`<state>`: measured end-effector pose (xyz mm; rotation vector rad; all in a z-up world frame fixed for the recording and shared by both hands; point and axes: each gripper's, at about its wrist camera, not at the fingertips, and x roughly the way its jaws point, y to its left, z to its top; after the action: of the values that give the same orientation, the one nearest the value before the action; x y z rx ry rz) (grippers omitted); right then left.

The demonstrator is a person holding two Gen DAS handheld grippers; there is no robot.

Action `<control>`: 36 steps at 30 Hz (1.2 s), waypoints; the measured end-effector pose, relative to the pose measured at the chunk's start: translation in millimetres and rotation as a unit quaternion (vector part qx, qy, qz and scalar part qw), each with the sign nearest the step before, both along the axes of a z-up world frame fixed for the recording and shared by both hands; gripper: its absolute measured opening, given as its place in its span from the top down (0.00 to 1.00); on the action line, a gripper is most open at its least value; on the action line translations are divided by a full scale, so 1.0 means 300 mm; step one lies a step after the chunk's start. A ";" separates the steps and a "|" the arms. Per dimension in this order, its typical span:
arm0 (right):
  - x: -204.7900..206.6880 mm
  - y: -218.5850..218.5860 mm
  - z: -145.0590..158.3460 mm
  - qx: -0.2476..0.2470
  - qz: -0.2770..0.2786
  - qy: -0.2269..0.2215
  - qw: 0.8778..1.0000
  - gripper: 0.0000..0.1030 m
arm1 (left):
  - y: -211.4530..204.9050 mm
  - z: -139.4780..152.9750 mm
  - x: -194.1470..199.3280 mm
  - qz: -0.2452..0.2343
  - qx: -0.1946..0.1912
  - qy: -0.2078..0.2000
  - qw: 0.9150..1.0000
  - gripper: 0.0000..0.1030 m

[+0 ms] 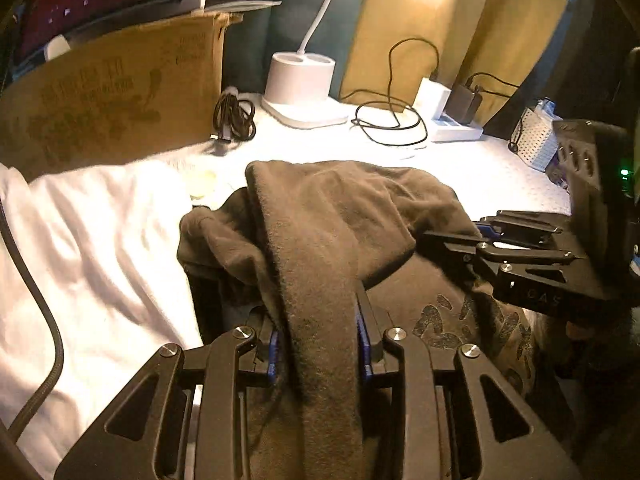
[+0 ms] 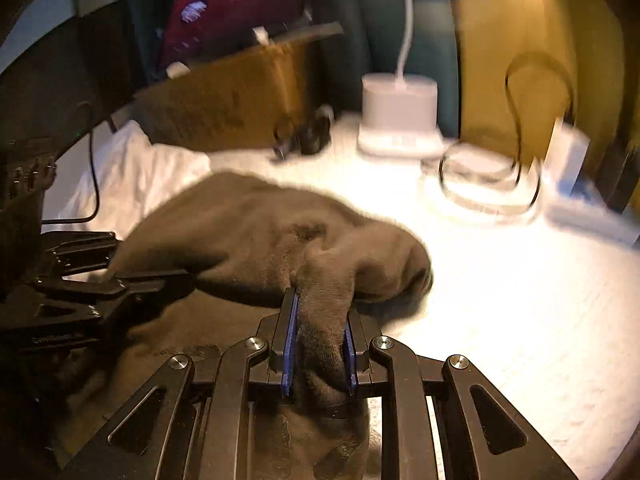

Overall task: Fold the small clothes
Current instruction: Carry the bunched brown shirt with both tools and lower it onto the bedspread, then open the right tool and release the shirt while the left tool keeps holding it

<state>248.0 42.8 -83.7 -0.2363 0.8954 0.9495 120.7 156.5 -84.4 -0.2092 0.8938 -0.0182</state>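
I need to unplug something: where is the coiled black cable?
In the left wrist view the coiled black cable lies at the back of the white surface, between the cardboard box and the white lamp base.

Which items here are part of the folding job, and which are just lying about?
In use:
- brown garment, a fold of it clamped in each gripper
- left gripper
- right gripper

Lying about:
- white cloth
- cardboard box
- white desk lamp
- coiled black cable
- white power strip with chargers
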 end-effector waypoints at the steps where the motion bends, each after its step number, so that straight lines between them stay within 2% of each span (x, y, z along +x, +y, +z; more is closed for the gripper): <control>1: 0.017 -0.004 -0.013 0.003 -0.002 0.018 1.000 0.74 | 0.004 0.001 0.002 0.002 -0.005 0.006 1.000 0.71; 3: 0.053 -0.024 -0.026 0.017 -0.012 0.061 0.998 0.62 | 0.009 0.014 0.006 0.001 -0.013 0.011 1.000 0.71; 4: 0.067 -0.032 -0.028 0.023 -0.015 0.077 0.997 0.44 | 0.011 0.024 0.013 0.000 -0.014 0.010 1.000 0.71; 5: 0.092 -0.045 -0.035 0.040 -0.015 0.107 0.993 0.32 | 0.013 0.031 0.015 -0.005 -0.016 0.009 1.000 0.71; 7: 0.122 -0.058 -0.029 0.065 -0.016 0.141 0.988 0.30 | 0.031 0.036 0.028 -0.004 -0.023 0.007 1.000 0.66; 11: 0.190 -0.050 -0.024 0.104 0.002 0.195 0.975 0.30 | 0.074 0.048 0.062 0.003 -0.047 0.004 0.999 0.65; 14: 0.234 -0.027 0.006 0.134 0.012 0.194 0.972 0.31 | 0.092 0.050 0.076 0.011 -0.046 0.004 0.999 0.65; 16: 0.251 -0.010 0.026 0.138 0.020 0.184 0.973 0.31 | 0.098 0.055 0.075 0.016 -0.039 -0.003 0.999 0.65; 17: 0.255 0.003 0.036 0.138 0.029 0.175 0.975 0.33 | 0.094 0.054 0.075 0.017 -0.022 -0.003 1.000 0.65; 18: 0.258 0.013 0.039 0.134 0.030 0.162 0.977 0.36 | 0.088 0.049 0.078 0.018 -0.002 0.001 1.000 0.65; 19: 0.265 0.024 0.038 0.124 0.027 0.149 0.981 0.43 | 0.086 0.044 0.078 0.020 0.011 0.005 1.000 0.65; 23: 0.243 0.046 -0.005 0.019 0.015 0.054 0.998 0.62 | 0.086 0.023 0.081 0.025 0.043 0.015 0.999 0.62; 26: 0.184 0.053 0.005 -0.026 0.026 -0.019 0.999 0.62 | 0.090 0.018 0.088 0.025 0.048 0.020 0.998 0.61; 29: 0.150 0.051 0.017 -0.054 0.019 -0.067 0.996 0.62 | 0.087 0.027 0.088 0.022 0.057 0.022 0.998 0.61; 33: 0.132 0.005 0.020 -0.072 0.000 -0.086 0.994 0.62 | 0.086 0.077 0.075 0.022 0.039 0.007 0.999 0.62; 36: 0.129 -0.028 0.025 -0.077 -0.019 -0.086 0.993 0.62 | 0.089 0.108 0.072 0.026 0.050 -0.011 0.998 0.62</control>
<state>286.6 34.5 -76.2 -0.4255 0.8119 0.8116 142.4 183.1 -51.9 -0.1393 0.8645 0.0720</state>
